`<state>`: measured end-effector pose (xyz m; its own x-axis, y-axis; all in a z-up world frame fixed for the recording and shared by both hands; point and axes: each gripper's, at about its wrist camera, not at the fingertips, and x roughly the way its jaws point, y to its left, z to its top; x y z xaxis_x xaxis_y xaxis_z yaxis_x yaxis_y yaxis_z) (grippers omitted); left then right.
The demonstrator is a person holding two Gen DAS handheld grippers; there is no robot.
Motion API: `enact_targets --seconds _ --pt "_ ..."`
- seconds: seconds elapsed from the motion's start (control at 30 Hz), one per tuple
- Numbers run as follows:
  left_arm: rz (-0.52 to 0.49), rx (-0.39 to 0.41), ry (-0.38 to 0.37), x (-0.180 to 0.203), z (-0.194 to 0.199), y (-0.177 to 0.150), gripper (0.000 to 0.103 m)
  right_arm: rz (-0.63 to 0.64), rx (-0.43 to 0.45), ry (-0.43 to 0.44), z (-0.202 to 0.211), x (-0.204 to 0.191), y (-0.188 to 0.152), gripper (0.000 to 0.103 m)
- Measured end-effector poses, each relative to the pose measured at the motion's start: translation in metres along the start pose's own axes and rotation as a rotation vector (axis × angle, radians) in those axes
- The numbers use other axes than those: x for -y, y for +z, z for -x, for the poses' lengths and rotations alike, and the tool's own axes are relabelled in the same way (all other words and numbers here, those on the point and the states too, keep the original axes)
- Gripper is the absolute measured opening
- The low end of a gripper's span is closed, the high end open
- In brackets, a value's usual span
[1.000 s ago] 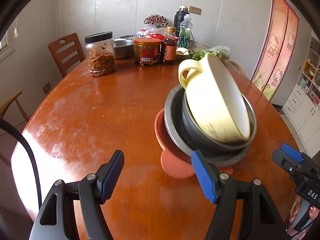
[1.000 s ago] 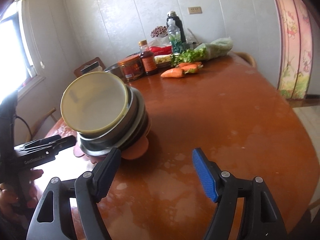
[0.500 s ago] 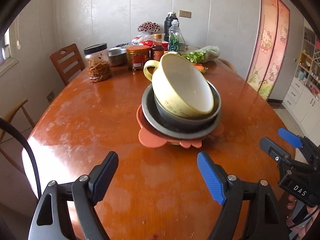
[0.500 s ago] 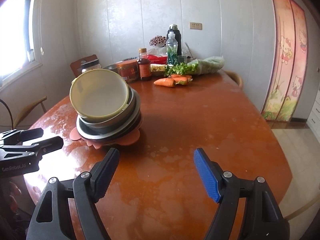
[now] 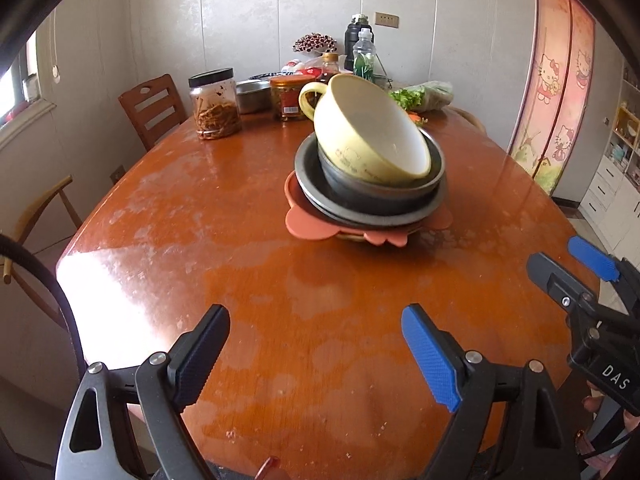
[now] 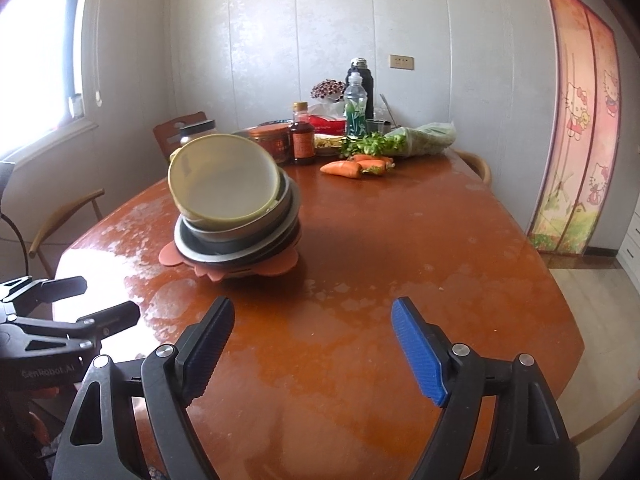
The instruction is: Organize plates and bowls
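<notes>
Left gripper, right gripper both wide open, empty; bowl stack well ahead.

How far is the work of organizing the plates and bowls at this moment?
Done, it seems: the dishes form one stack on the table, with the orange plate lowest, then the grey plate, the dark bowl and the yellow bowl, which sits tilted. In hand: nothing; the left tool and right tool are open, apart from the stack. Left: perhaps straightening the yellow bowl.

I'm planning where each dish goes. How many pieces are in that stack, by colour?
Yellow cup: 1
Dark grey bowl: 1
Grey plate: 1
Orange plate: 1
Total: 4 visible; anything under the orange one is unclear.
</notes>
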<state>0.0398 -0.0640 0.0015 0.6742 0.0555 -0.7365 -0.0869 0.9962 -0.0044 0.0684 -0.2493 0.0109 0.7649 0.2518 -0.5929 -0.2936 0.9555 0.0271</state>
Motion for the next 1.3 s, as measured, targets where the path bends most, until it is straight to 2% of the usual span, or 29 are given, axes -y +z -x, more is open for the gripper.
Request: enact_targets --seconds 0.23,0.57,1.3 --pt "0.025 -0.001 0.001 -0.009 0.002 -0.005 0.088 -0.002 -0.024 0.019 -0.001 -0.01 -0.005 0.084" --pt "0.017 -0.033 -0.02 -0.006 -0.002 -0.019 0.088 -0.077 -0.052 0.057 -0.005 -0.018 -0.018 0.086" --pt "0.027 -0.053 -0.025 -0.011 -0.006 -0.024 0.088 -0.062 -0.08 0.062 -0.009 -0.029 -0.028 0.092"
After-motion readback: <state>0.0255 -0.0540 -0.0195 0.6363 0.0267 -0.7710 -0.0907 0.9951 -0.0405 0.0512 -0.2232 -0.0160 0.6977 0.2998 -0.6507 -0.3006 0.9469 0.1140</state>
